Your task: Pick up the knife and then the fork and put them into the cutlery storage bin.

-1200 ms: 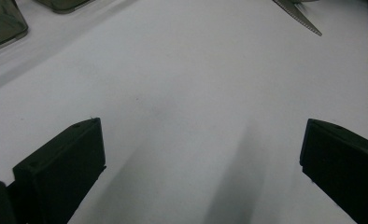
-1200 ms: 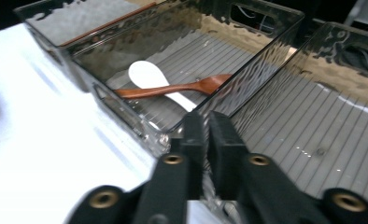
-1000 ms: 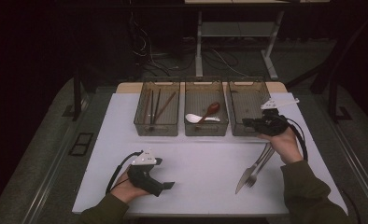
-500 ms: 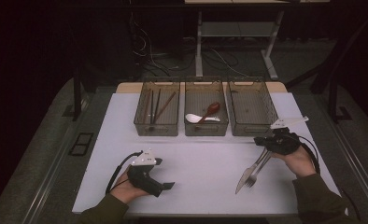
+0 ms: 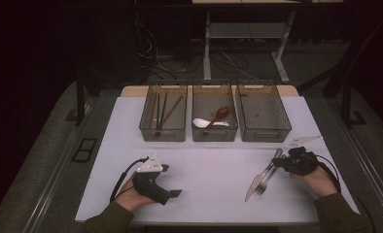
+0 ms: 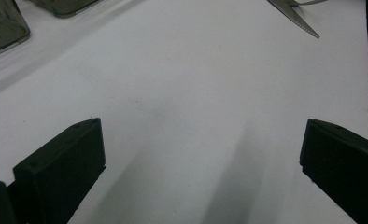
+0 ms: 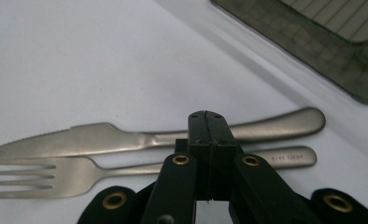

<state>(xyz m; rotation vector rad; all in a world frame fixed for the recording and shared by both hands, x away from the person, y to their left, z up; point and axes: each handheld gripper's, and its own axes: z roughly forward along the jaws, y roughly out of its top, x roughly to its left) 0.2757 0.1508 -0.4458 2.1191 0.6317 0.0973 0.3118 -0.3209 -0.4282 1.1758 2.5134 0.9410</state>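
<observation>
A steel knife (image 5: 257,180) and fork (image 5: 267,178) lie side by side on the white table top (image 5: 214,165), at the right front. My right gripper (image 5: 282,165) hovers low over their handles with its jaws pressed together and nothing between them. In the right gripper view the shut tips (image 7: 208,125) cover the knife (image 7: 107,139) handle, and the fork (image 7: 74,176) lies just below it. My left gripper (image 5: 169,180) rests at the left front, jaws wide apart over bare table (image 6: 201,172). The knife tip (image 6: 296,16) shows far off in the left gripper view.
Three grey mesh trays stand in a row at the back. The left tray (image 5: 146,127) holds chopsticks (image 5: 163,109), the middle tray (image 5: 214,133) holds a red spoon (image 5: 219,114) and a white spoon (image 5: 201,123), and the right tray (image 5: 263,133) shows nothing inside.
My right hand has come down and back from beside the right tray to the handles of the knife and fork. The left hand has stayed put.
</observation>
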